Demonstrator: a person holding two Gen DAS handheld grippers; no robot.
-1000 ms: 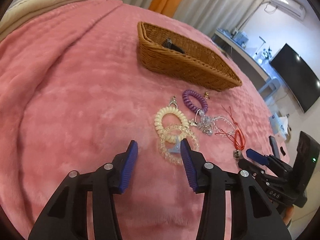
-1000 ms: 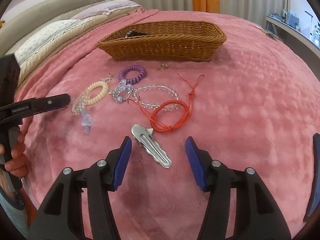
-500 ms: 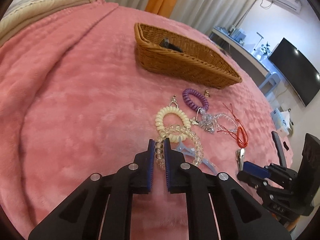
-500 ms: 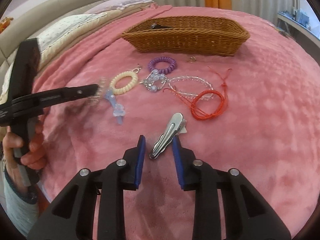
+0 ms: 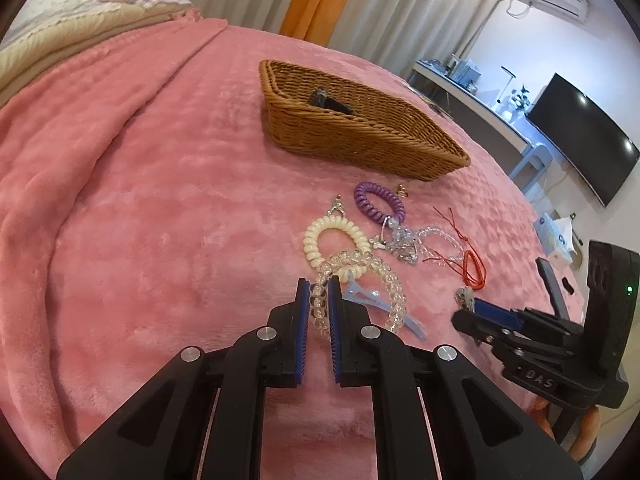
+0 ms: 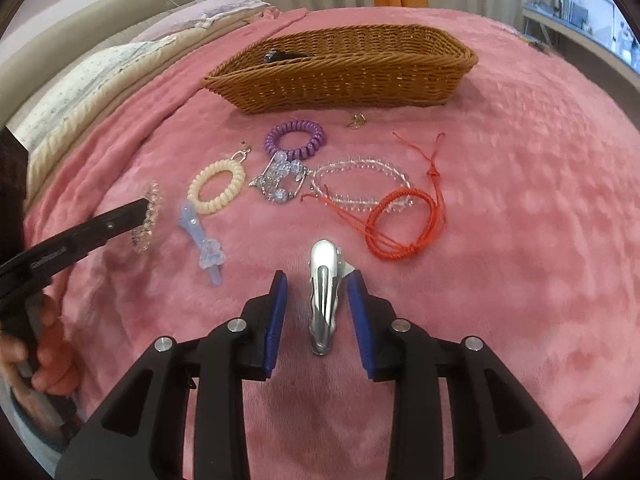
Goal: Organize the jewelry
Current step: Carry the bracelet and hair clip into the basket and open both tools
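Observation:
My left gripper is shut on a clear bead bracelet and holds it just above the pink blanket; it shows lifted in the right wrist view. My right gripper is shut on a silver hair clip, which points forward between the jaws. On the blanket lie a cream coil band, a purple coil band, a light blue clip, a crystal brooch, a clear bead string and a red cord. A wicker basket stands behind them.
A dark item lies inside the basket at its left end. A small gold piece lies in front of the basket. Pillows are at the far left. A desk and a TV stand to the right of the bed.
Both grippers shut from open. The left took hold of the clear bead bracelet and raised it. The right took the silver clip, which turned to point straight ahead.

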